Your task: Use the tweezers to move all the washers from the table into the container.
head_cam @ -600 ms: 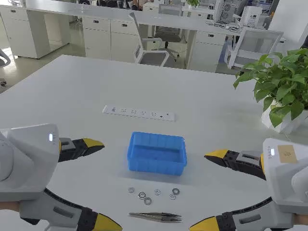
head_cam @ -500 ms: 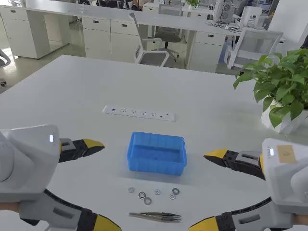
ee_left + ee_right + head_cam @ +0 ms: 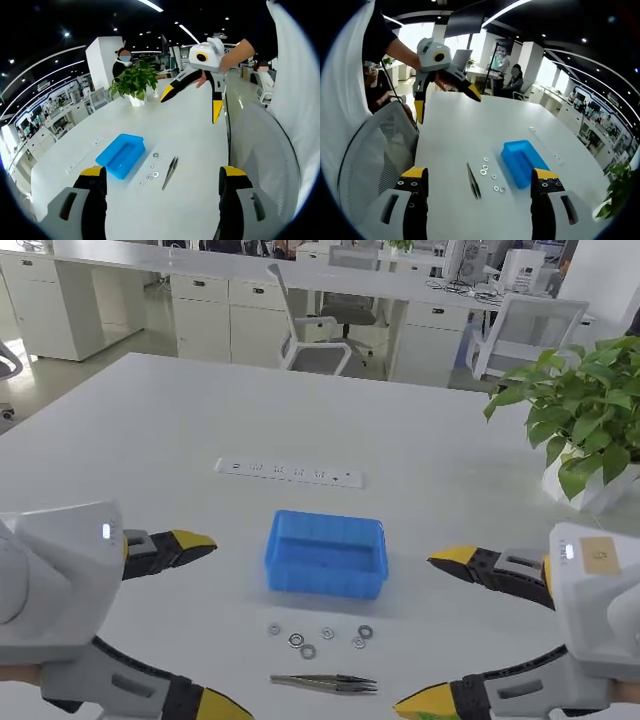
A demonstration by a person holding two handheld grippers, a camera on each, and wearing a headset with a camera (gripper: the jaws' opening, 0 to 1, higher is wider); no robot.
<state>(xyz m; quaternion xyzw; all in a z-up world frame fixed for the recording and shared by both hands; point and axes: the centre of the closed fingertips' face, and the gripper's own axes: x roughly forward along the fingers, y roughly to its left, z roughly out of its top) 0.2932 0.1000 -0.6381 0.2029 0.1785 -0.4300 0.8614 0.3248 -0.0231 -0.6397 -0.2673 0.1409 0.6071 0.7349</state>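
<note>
Several small metal washers [image 3: 327, 634] lie loose on the white table just in front of a blue container [image 3: 326, 555]. Silver tweezers [image 3: 323, 682] lie flat in front of the washers, near the table's front edge. My left gripper [image 3: 222, 625] hovers open to the left of the washers, and my right gripper [image 3: 416, 632] hovers open to their right; neither touches anything. In the left gripper view my left gripper [image 3: 162, 173] looks past the tweezers [image 3: 170, 172] and washers [image 3: 156, 156] to the container [image 3: 121, 155]. My right gripper [image 3: 480, 174] faces the tweezers [image 3: 473, 187], washers [image 3: 484, 171] and container [image 3: 522, 160].
A white power strip [image 3: 290, 473] lies behind the container. A potted plant [image 3: 590, 420] stands at the table's right edge. Office chairs [image 3: 320, 330] and desks lie beyond the far edge. A mesh chair back [image 3: 380, 145] is beside the table.
</note>
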